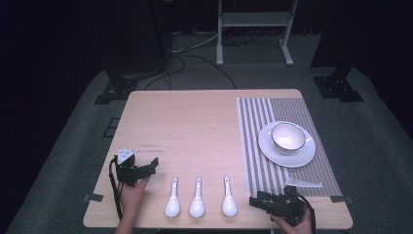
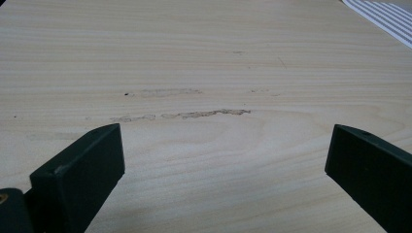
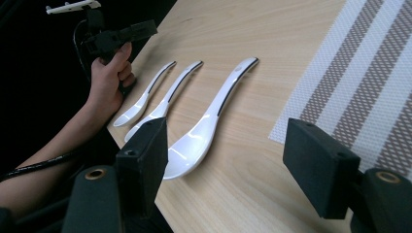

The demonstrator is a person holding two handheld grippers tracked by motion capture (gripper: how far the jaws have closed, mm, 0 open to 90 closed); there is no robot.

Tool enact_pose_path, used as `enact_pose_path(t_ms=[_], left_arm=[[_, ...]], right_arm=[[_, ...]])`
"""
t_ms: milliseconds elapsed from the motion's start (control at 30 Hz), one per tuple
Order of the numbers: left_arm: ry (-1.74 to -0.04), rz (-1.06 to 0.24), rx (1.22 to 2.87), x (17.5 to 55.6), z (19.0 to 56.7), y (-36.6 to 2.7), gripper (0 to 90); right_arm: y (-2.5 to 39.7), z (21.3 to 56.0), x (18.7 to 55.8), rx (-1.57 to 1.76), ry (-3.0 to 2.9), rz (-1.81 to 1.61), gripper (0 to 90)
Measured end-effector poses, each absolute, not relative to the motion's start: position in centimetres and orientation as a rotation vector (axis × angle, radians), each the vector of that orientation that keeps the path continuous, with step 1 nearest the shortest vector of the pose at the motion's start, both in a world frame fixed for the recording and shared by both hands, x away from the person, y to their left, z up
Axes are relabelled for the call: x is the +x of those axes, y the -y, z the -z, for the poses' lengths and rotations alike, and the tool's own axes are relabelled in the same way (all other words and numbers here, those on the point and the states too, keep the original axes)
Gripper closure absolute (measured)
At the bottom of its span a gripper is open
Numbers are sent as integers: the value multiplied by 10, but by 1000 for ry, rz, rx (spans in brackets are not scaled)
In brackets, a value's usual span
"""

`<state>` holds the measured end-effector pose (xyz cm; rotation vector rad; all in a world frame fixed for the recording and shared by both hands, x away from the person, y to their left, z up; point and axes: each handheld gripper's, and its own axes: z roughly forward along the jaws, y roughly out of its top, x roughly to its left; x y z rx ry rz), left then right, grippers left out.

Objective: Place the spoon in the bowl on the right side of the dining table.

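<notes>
High view: my left tongs (image 1: 155,164) sit open over bare counter (image 1: 195,126), three white spoons (image 1: 197,197) lying between them and my right tongs (image 1: 254,201), also open, nearest the right spoon (image 1: 229,197). Bowl (image 1: 288,136) on plate (image 1: 287,155) on striped mat (image 1: 263,146), beyond right tongs.

Left gripper view: jaws wide apart, nothing between, scuffed wood ahead.

Right gripper view: jaws apart, holding nothing; right spoon (image 3: 209,121) just ahead by left jaw, mat (image 3: 359,82) to the right.

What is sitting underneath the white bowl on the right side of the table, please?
The white bowl stands on a white plate, which lies on the striped placemat. The plate's middle is covered by the bowl, so anything there cannot be seen.
</notes>
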<state>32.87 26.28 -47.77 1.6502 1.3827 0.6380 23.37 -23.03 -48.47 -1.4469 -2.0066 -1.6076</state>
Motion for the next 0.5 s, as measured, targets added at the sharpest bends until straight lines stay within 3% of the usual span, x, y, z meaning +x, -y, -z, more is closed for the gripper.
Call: enact_pose_path(t_ms=[500], left_arm=[[-1383,-634,1651,329,478,-263,0]], right_arm=[[212,476,248,-1377,2010,1581,317]])
